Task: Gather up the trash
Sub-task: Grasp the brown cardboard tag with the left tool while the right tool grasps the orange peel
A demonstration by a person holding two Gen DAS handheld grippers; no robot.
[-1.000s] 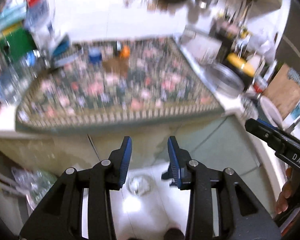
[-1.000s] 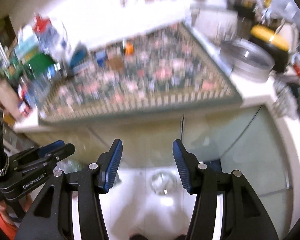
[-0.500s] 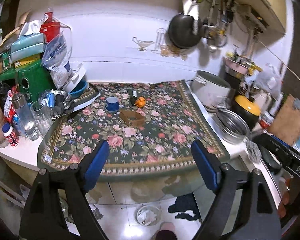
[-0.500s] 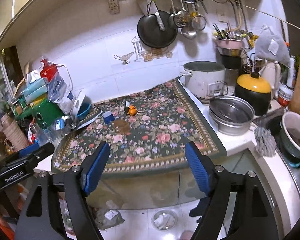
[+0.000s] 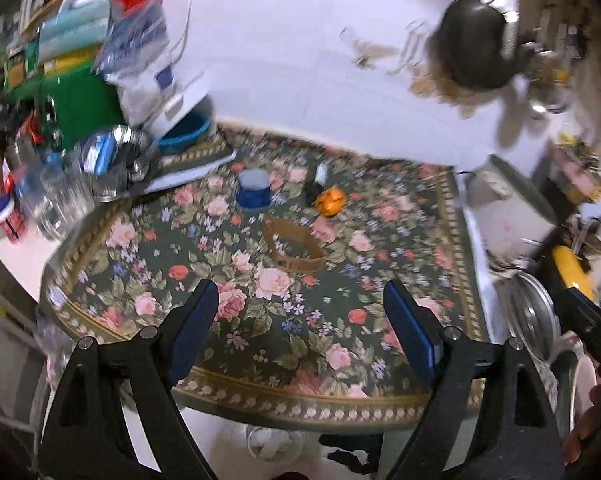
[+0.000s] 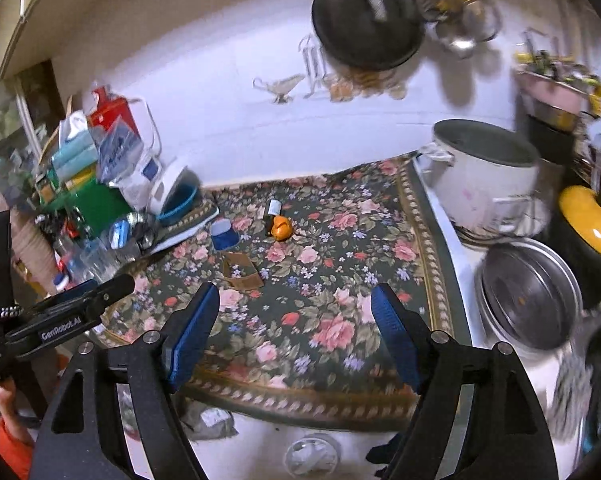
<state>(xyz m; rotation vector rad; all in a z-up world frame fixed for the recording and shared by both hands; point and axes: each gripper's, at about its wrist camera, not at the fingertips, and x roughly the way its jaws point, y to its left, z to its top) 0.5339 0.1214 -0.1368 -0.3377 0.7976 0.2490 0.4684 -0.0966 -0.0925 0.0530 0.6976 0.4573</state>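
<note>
Both grippers hang over the near edge of a floral cloth (image 5: 300, 320) on a kitchen counter, each with its fingers wide apart and nothing between them. From the left wrist view the left gripper (image 5: 300, 320) frames bare cloth; the trash lies ahead of it. A brown strip (image 5: 294, 246), curled into a loop, sits at about 12 o'clock from the fingertips. Beyond it, a blue cup (image 5: 253, 191) stands at 11 o'clock and an orange scrap (image 5: 330, 201) at 1 o'clock, with a small dark bottle (image 5: 316, 182) just beside the scrap, perhaps touching it; blur makes that hard to settle.

The right gripper (image 6: 296, 320) sees the same group further off, at 11 o'clock: the strip (image 6: 242, 274) nearest, the cup (image 6: 224, 234) and scrap (image 6: 281, 227) behind. A white pot (image 6: 484, 176) stands off the cloth at 2 o'clock, a steel bowl (image 6: 530, 296) at 3 o'clock. On the floor at 6 o'clock is a round container (image 6: 312, 456) with white bits inside.
</note>
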